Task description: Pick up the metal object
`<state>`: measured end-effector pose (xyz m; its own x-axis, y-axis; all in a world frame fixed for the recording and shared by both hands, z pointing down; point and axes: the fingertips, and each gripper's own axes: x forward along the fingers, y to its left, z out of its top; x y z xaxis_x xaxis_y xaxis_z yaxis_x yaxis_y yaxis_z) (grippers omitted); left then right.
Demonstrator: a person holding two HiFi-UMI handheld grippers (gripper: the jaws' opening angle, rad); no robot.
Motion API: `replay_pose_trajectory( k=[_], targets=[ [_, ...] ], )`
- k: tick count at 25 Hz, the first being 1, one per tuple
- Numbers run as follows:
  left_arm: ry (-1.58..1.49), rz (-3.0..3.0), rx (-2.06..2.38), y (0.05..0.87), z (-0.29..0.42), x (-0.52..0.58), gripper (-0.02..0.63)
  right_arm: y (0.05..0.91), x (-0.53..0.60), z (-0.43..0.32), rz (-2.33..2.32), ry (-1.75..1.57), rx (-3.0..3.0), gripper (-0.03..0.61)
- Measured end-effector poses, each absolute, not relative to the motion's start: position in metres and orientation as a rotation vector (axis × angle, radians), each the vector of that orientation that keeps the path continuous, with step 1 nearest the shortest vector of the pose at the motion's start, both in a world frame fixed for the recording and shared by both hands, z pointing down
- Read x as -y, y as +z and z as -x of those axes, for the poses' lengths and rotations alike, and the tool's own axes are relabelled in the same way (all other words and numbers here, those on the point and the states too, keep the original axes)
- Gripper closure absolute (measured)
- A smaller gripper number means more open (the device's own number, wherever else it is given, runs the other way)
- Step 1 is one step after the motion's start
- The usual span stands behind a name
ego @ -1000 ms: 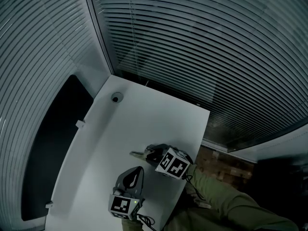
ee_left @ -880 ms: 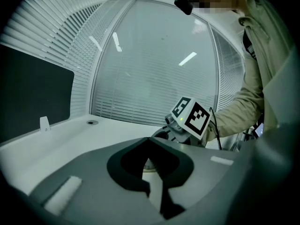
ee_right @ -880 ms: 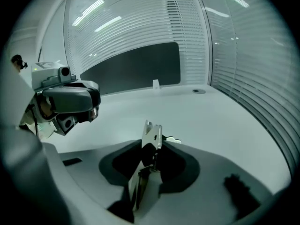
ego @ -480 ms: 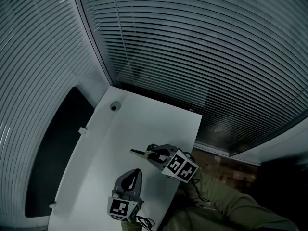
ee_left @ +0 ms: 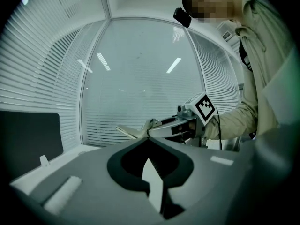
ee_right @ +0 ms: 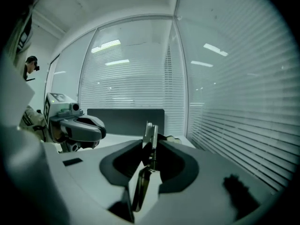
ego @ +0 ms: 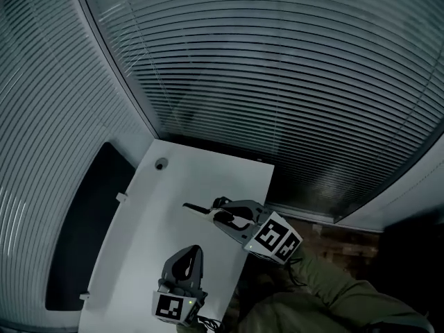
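Though dim overhead, metal object (ee_right: 150, 136), clamped between jaws

Left tongs (ego: 193, 250), right tongs (ego: 220, 204): grey, black-lined; marker cubes (ego: 276, 236) white-black; olive sleeve (ego: 326, 290); thin cable (ego: 208, 319).

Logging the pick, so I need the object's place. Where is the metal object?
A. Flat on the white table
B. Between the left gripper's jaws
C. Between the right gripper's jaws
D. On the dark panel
C: the right gripper view shows the metal object pinched between the jaws of the right gripper.
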<state>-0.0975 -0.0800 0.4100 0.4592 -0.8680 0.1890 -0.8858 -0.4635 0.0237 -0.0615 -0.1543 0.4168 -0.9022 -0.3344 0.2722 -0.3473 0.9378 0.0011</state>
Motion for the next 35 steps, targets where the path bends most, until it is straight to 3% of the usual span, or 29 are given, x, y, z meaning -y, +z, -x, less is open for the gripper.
replay_pose_trajectory(
  k=[9, 23, 35],
  targets=[
    [0.207, -2.688, 1.518, 0.379, 0.068, 0.039, 0.607, 0.368, 0.115, 0.012, -0.639, 0.034, 2.918, 0.471],
    [0.158, -2.73, 1.492, 0.365, 0.069, -0.09, 0.607, 0.339, -0.017, 0.008, -0.688, -0.027, 2.953, 0.471],
    [0.117, -2.731, 1.556, 0.346, 0.058, -0.106, 0.607, 0.327, -0.054, -0.015, -0.618, -0.038, 2.983, 0.471]
  ],
)
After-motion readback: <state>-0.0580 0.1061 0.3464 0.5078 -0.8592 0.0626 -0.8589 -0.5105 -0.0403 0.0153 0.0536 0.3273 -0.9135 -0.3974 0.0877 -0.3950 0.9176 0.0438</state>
